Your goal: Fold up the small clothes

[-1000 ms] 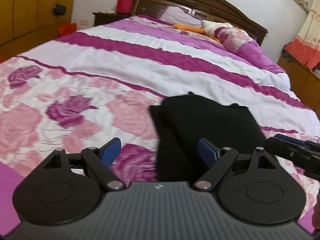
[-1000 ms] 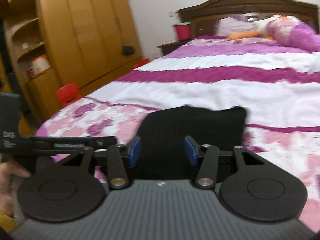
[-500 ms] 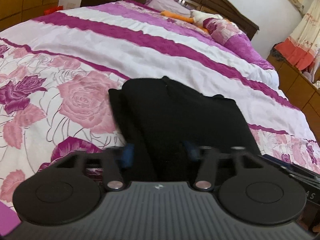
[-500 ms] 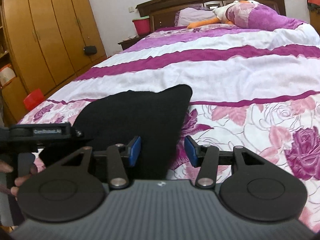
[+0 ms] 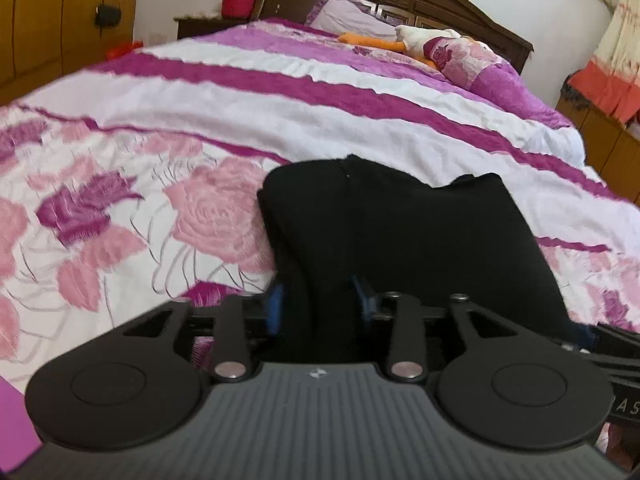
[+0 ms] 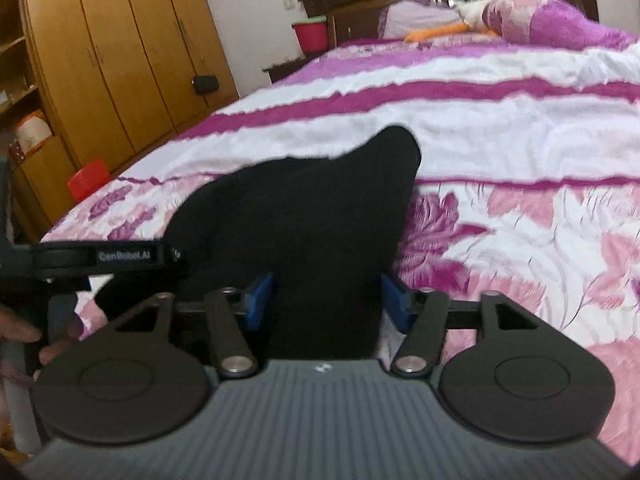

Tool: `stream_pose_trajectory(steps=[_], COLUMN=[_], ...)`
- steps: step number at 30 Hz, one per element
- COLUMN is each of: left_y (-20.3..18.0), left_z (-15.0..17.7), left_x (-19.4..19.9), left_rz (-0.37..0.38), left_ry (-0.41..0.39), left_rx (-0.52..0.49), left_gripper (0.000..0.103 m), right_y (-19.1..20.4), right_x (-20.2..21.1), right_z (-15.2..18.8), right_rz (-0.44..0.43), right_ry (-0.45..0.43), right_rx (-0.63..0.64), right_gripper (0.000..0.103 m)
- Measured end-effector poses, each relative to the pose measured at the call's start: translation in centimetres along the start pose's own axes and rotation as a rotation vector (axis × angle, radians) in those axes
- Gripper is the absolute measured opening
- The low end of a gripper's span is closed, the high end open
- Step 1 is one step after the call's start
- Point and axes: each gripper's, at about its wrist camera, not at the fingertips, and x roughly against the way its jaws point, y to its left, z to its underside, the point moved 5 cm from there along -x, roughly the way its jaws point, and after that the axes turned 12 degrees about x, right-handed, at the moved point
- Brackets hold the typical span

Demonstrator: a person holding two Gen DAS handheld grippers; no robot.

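Note:
A small black garment (image 5: 392,228) lies folded on the bed's flowered cover, near its front edge. My left gripper (image 5: 318,304) has its blue pads close together on the garment's near left edge, gripping the cloth. In the right wrist view the same garment (image 6: 312,216) runs between the blue pads of my right gripper (image 6: 326,300), which stand apart around its near right edge without pinching it. The left gripper's body (image 6: 100,258) shows at the left of the right wrist view.
The bed (image 5: 280,92) has a purple and white striped cover, with pillows and a soft toy (image 5: 420,40) at the headboard. A wooden wardrobe (image 6: 120,60) stands left of the bed, and a red bucket (image 6: 312,36) sits on the nightstand.
My left gripper has moved onto the garment's near edge and closed on it. My right gripper has moved in so the garment's edge lies between its open pads.

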Motion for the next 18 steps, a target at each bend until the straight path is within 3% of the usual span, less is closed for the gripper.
stream_pose_trajectory(steps=[5, 7, 14, 18], left_y=[0.6, 1.1, 2.1, 2.0], left_z=[-0.3, -0.4, -0.3, -0.2], left_x=[0.6, 0.7, -0.2, -0.9], left_rz=[-0.012, 0.001, 0.069, 0.104], left_ry=[0.014, 0.037, 0.091, 0.106], left_rx=[0.005, 0.033, 0.088, 0.083], left_gripper=[0.073, 0.077, 0.078, 0.078], right_y=[-0.7, -1.0, -3.6, -4.4], right_x=[0.6, 1.3, 1.6, 0.3], right_z=[0.1, -0.1, -0.5, -0.1], right_rz=[-0.011, -0.015, 0.001, -0.054], right_ry=[-0.017, -0.042, -0.077, -0.055], right_rx=[-0.052, -0.072, -0.141, -0.201], right_gripper=[0.067, 0.067, 0.072, 0.073])
